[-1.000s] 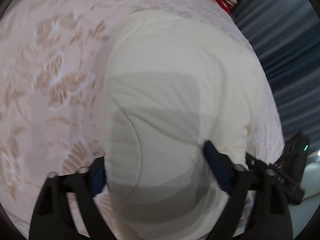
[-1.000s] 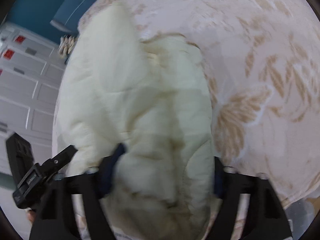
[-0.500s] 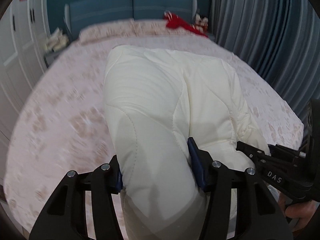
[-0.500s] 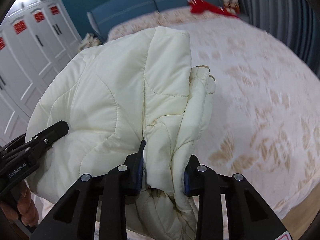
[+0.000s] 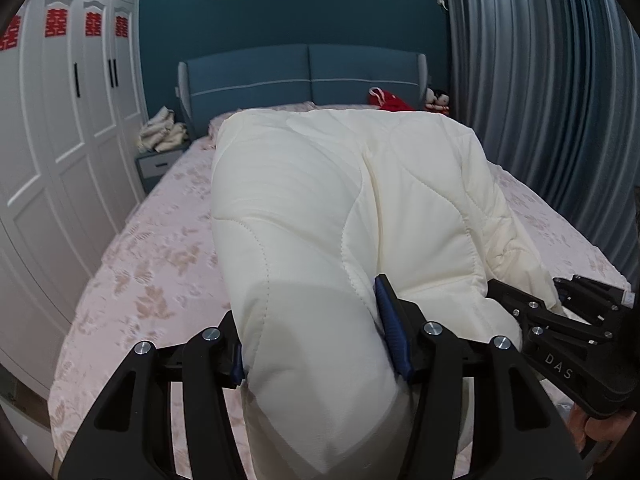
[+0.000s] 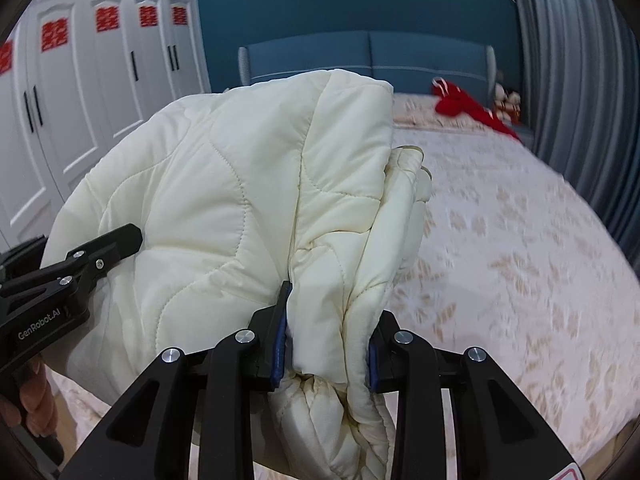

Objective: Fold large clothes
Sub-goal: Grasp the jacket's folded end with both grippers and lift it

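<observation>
A cream quilted jacket point(image 5: 344, 200) is lifted off the bed point(image 5: 160, 248) at its near end. My left gripper point(image 5: 316, 344) is shut on a thick bunched edge of it, blue pads pressing both sides. In the right wrist view the same cream jacket point(image 6: 224, 184) hangs in folds, and my right gripper point(image 6: 326, 344) is shut on a gathered bundle of it. The right gripper point(image 5: 560, 332) shows at the left view's lower right, the left gripper point(image 6: 72, 272) at the right view's left edge. The jacket's far end stays hidden behind its raised bulk.
The bed has a pink floral cover point(image 6: 500, 248) and a blue headboard point(image 5: 304, 72). A red garment point(image 6: 464, 108) and soft toys point(image 6: 506, 104) lie near the headboard. White wardrobes point(image 5: 60, 120) stand left, grey curtains point(image 5: 552, 80) right, a nightstand with a cloth pile point(image 5: 160, 136) beside the bed.
Both grippers closed on the jacket's near edge and rose with it. The views tipped up from the bed surface to the headboard and wall.
</observation>
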Motion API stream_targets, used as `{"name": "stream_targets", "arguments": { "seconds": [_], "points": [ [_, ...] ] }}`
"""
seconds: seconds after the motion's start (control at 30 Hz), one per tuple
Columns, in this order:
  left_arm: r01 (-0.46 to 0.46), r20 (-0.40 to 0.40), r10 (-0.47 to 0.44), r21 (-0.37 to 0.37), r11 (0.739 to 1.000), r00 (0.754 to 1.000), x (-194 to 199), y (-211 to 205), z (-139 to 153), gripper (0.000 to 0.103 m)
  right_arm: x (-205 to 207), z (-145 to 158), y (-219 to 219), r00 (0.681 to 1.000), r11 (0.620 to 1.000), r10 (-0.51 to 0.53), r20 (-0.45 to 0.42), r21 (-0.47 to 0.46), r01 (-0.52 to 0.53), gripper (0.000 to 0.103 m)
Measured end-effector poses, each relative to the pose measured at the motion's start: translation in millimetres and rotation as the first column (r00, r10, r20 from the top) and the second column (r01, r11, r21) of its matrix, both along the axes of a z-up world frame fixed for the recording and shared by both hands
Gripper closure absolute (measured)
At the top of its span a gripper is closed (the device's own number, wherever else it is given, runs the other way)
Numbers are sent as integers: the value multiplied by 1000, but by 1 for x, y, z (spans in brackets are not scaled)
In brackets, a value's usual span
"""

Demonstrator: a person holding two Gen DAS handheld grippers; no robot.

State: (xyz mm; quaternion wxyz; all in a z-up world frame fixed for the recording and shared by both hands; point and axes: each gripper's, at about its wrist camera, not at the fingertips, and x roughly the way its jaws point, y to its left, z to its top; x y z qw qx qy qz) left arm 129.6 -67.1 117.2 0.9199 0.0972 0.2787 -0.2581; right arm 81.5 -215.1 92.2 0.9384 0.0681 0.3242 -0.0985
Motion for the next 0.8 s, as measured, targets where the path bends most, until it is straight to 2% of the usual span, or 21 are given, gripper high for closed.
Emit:
{"name": "stream_targets", "arguments": {
  "seconds": [0.13, 0.27, 0.4, 0.63, 0.8],
  "points": [
    [-17, 18, 17, -1, 1000, 1000, 19, 11, -2, 51, 22, -3, 15, 1000, 999, 17, -9, -42, -18, 73],
    [-31, 19, 31, 14, 999, 999, 41, 16, -15, 51, 50, -17, 30, 999, 997, 28, -42, -74, -31, 73],
    [-39, -4, 40, 39, 998, 999, 67, 17, -42, 51, 73, -44, 34, 996, 996, 27, -84, -83, -34, 73],
    [-37, -89, 45, 89, 995, 995, 108, 9, -107, 51, 105, -103, 34, 983, 995, 12, -181, -96, -30, 73],
    [-31, -122, 48, 143, 989, 991, 117, 0, -148, 51, 113, -143, 37, 969, 995, 2, -249, -97, -27, 73]
  ]
}}
